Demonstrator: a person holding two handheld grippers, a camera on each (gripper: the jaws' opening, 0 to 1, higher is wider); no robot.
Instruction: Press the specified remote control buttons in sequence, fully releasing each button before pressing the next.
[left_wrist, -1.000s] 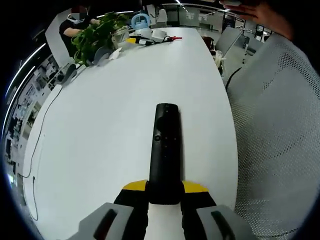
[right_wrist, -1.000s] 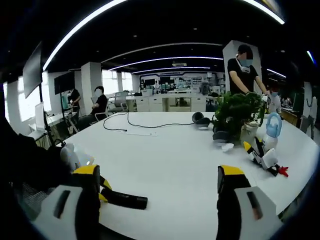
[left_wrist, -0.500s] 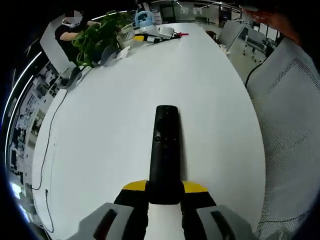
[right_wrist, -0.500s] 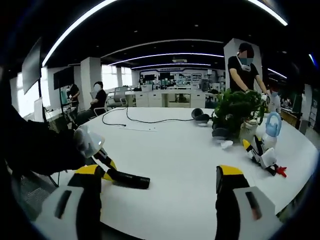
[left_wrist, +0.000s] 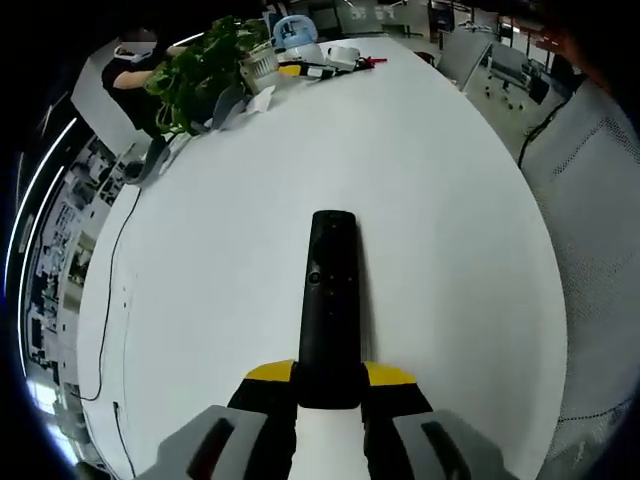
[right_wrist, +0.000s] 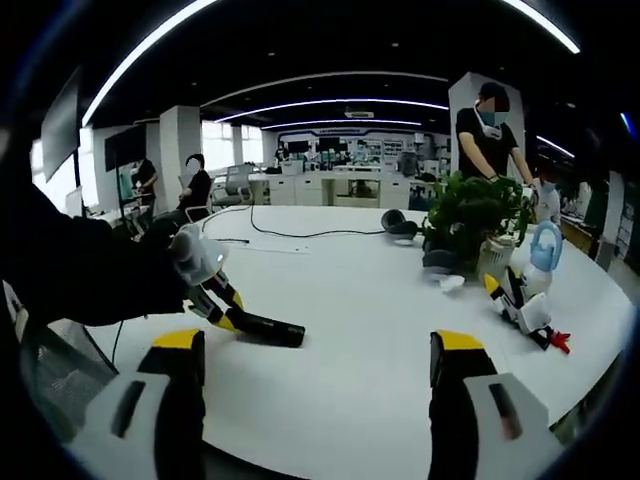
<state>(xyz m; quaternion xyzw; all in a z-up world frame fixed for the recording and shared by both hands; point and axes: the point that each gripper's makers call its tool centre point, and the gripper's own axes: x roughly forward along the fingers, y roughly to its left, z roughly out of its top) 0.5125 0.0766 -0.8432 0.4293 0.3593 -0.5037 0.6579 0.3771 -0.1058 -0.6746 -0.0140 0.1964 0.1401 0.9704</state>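
A long black remote control (left_wrist: 329, 300) points away from me over the white table (left_wrist: 230, 260) in the left gripper view, with my left gripper (left_wrist: 329, 385) shut on its near end. In the right gripper view the same remote (right_wrist: 268, 328) sticks out to the right from the left gripper (right_wrist: 212, 293), held above the table's (right_wrist: 360, 310) left part by a dark-sleeved arm. My right gripper (right_wrist: 318, 375) stands open, its yellow-tipped jaws wide apart, nothing between them, nearer the camera than the remote.
A potted plant (right_wrist: 478, 222), a small blue fan (right_wrist: 545, 258) and red-and-yellow tools (right_wrist: 530, 315) sit at the table's right. A black cable (right_wrist: 290, 234) and headphones (right_wrist: 398, 222) lie farther back. A mesh chair (left_wrist: 600, 230) stands beside the table. People stand beyond.
The left gripper with the remote has risen and moved further over the table, toward the middle of the right gripper view. The right gripper stays open.
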